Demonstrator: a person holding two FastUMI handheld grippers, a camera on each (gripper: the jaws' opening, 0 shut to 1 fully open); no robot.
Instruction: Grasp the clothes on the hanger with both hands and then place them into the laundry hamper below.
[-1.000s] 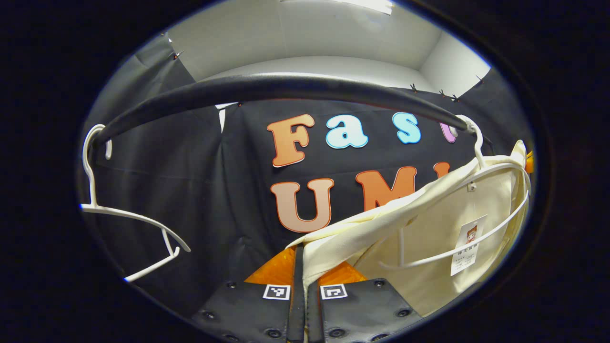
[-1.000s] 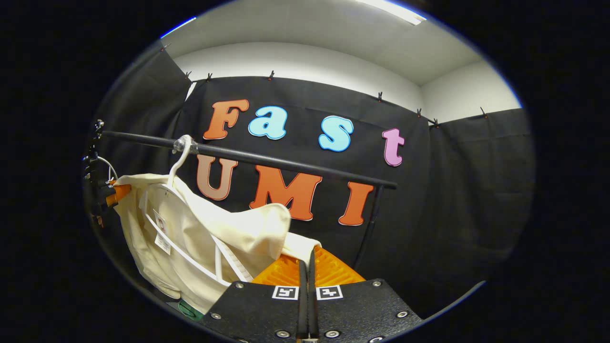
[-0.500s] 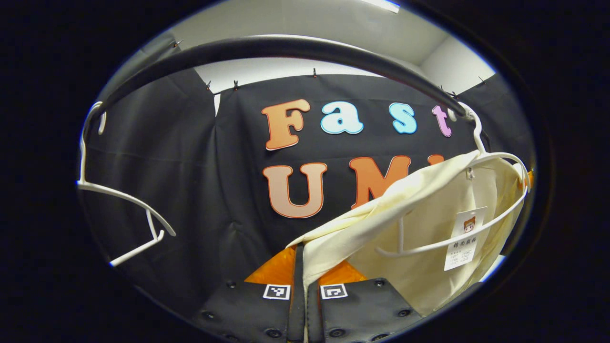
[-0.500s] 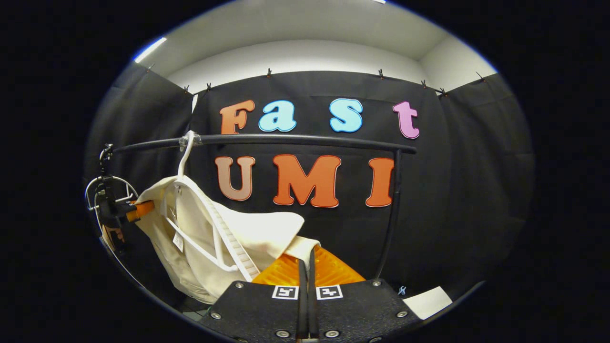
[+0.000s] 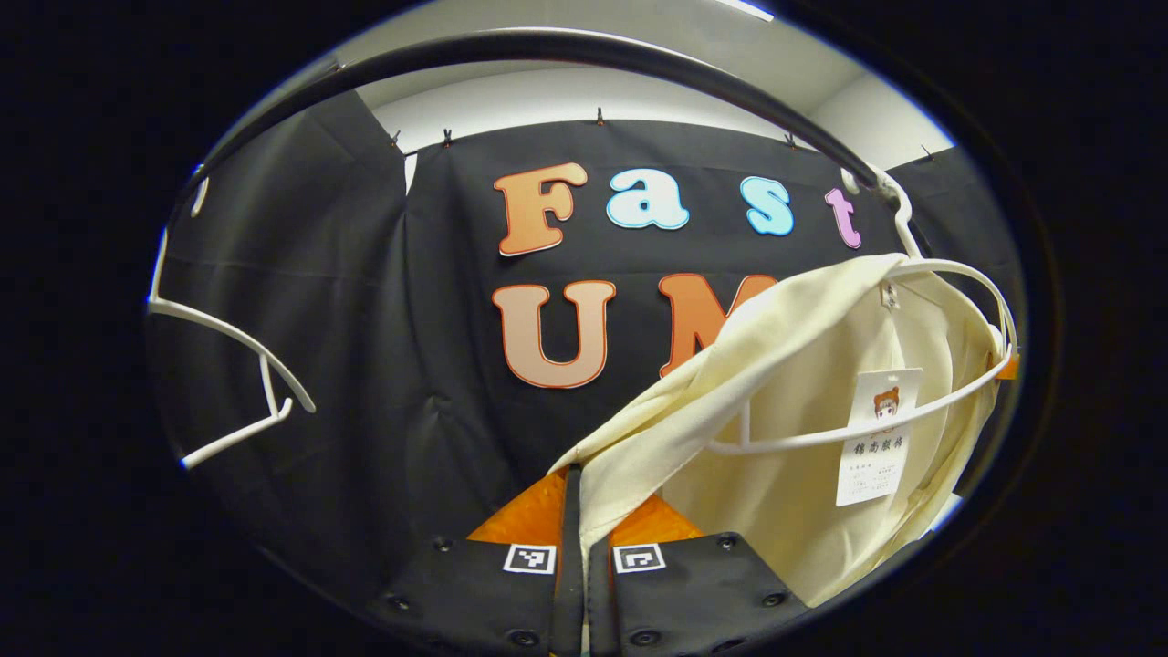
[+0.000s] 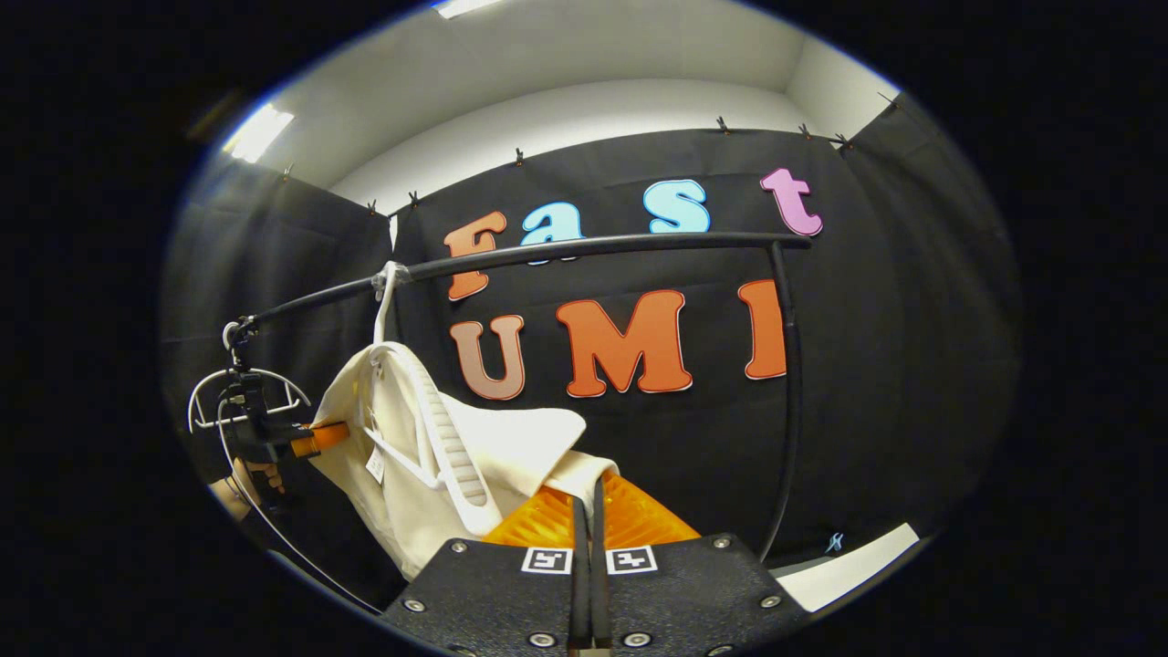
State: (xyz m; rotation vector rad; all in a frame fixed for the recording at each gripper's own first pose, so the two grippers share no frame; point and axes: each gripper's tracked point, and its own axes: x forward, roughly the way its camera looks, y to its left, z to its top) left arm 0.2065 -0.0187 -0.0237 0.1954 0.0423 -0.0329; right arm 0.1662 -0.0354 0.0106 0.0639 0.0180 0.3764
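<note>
Lower now, both tools pinch the garment (image 5: 803, 456); hamper hidden.

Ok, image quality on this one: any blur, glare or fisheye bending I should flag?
Left gripper view: sharp, but the straight rail bows into a strong arc; the cream garment is evenly lit. Right gripper view: also sharp, a ceiling light blows out at upper left, and the rail curves only mildly.

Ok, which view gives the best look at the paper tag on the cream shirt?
The left gripper view: the paper tag faces the camera, large, inside the cream shirt beside the white hanger. The right gripper view shows the same tag small and edge-on.
</note>
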